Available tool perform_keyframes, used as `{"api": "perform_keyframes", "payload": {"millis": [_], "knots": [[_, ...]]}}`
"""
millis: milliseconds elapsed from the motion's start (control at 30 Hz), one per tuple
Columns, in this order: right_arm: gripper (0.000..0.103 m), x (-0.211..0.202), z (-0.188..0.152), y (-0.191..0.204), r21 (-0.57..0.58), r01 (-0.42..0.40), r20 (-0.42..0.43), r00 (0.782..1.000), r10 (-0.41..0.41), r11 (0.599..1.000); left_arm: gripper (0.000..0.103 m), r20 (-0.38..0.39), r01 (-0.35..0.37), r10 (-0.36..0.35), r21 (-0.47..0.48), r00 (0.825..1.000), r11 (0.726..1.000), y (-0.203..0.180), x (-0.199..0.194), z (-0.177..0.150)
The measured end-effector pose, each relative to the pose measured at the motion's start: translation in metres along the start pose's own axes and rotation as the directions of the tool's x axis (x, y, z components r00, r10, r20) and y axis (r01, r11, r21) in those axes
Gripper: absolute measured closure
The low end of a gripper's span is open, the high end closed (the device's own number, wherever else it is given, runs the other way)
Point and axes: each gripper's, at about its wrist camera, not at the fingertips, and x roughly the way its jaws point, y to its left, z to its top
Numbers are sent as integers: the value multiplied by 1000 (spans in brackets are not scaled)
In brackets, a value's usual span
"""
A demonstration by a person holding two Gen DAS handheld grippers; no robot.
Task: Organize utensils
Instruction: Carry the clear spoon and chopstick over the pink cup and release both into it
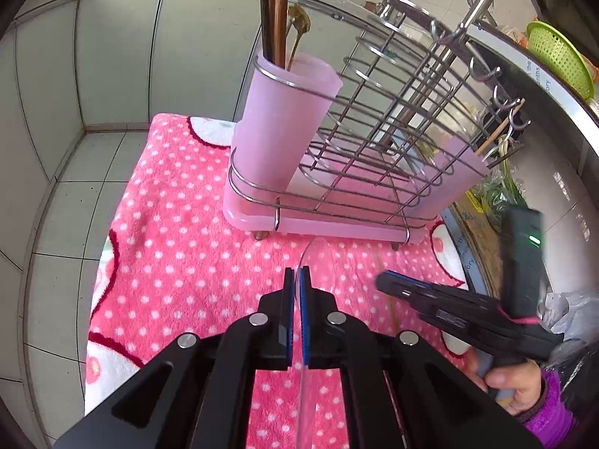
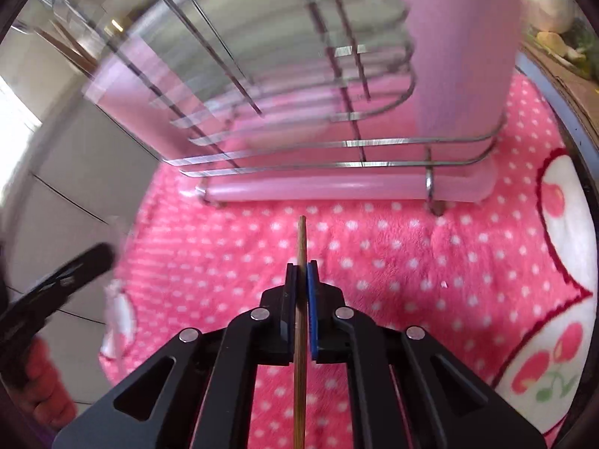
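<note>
Pickup done: left gripper point(image 1: 298, 275) clamped on clear spoon point(image 1: 318, 262), right gripper point(image 2: 301, 269) clamped on chopstick point(image 2: 300, 239). Next, likely: lift each over pink cup point(image 1: 284, 119) in rack point(image 1: 393, 112), drop in.

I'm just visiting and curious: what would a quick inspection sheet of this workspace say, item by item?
Surface: pink polka-dot fleece cloth.
Job's things: wire utensil rack on pink tray; pink plastic cup holding brown chopsticks; clear plastic spoon; thin wooden chopstick.
Clutter: green plastic colander, greens nearby.
Grippers: left gripper shut on spoon; right gripper shut on chopstick.
Cables: nothing seen.
Surroundings: grey tiled walls.
</note>
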Motion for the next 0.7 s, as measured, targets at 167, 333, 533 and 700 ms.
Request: {"api": "perform_keyframes", "payload": {"millis": [167,333,533,700], "knots": [[97,-45,-9,-3,15,-70,130,989,67,997,101,50,23,-23,1,998,1000,-5,-12,2],[97,-92,-12,-16,12,-100,265,960,94,995,101,105,46,-46,9,993,999,-13,-26,6],[97,-135,-9,-17,3,-106,396,913,96,994,101,200,74,-76,21,977,997,-20,-46,13],[97,-167,-1,-11,-32,-77,494,866,83,997,101,286,80,-82,20,955,997,-23,-64,21]]}}
